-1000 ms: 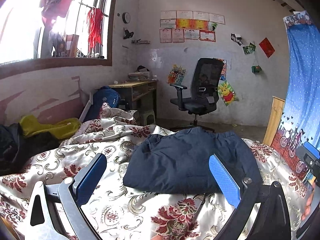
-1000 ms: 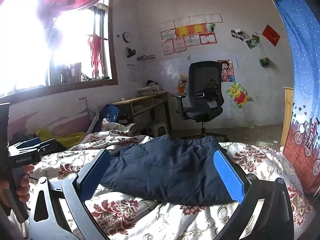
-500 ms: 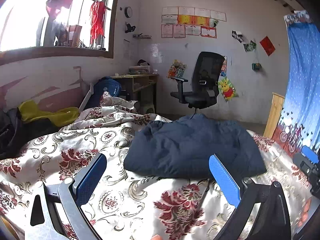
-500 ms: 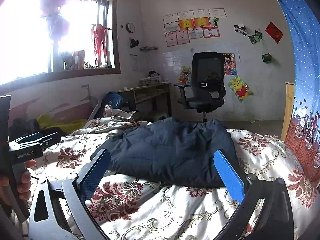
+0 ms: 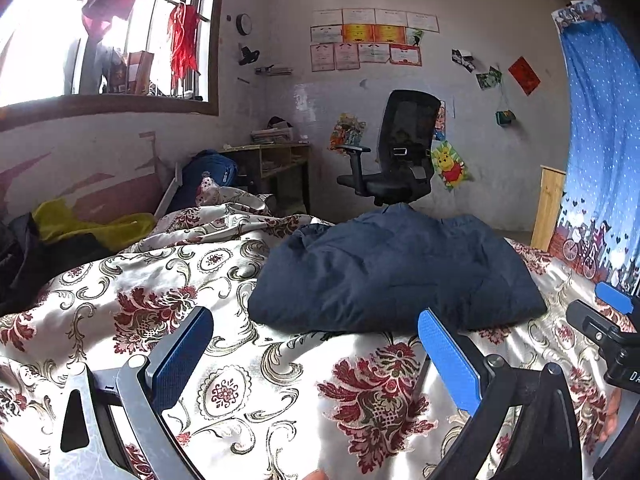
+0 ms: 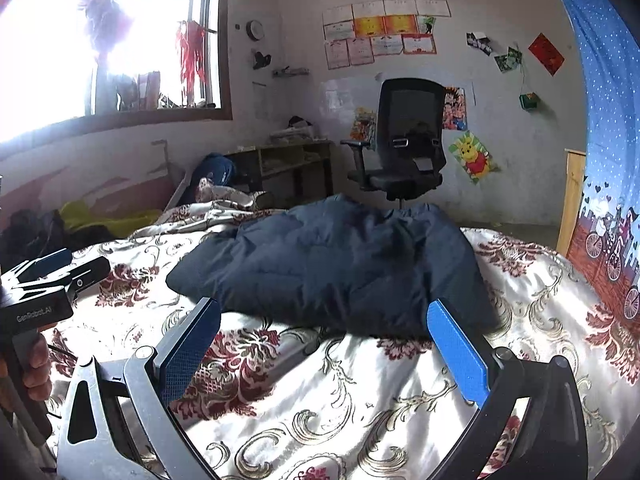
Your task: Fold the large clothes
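"GenRobot.AI" — left gripper [image 6: 48, 270] label

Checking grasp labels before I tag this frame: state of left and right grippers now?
Left gripper: open, holding nothing, short of the navy jacket.
Right gripper: open, holding nothing, also short of the jacket.

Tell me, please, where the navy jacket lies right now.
In both wrist views the navy jacket lies centred on the floral bedspread, beyond both open grippers, before the office chair.
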`<action>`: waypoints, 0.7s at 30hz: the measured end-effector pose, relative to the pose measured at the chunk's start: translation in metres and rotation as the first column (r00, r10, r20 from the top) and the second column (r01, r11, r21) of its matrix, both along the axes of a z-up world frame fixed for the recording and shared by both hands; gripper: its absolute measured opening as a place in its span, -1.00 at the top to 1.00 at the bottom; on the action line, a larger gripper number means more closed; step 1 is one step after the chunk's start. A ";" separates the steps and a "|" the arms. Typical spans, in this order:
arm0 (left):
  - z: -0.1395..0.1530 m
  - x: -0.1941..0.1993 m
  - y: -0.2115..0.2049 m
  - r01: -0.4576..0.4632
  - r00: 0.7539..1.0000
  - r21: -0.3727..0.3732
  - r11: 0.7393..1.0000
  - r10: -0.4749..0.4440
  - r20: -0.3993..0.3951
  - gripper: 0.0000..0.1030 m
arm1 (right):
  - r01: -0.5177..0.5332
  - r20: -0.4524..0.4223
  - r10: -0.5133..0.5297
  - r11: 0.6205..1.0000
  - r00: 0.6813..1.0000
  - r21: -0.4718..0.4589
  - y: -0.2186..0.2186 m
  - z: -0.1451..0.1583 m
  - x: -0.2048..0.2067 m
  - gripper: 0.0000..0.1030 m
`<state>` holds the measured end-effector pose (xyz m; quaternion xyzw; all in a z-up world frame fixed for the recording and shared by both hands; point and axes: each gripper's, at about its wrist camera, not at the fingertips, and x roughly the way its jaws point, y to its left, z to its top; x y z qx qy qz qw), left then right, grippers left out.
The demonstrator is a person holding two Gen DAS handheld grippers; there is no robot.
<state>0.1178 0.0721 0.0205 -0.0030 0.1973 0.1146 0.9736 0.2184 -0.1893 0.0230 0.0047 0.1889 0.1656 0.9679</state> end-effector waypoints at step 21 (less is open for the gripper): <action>-0.020 0.003 -0.005 0.017 0.999 0.022 1.000 -0.016 -0.047 -1.00 | 0.025 -0.032 -0.026 0.999 0.999 -0.029 0.005 -0.012 0.005 -0.97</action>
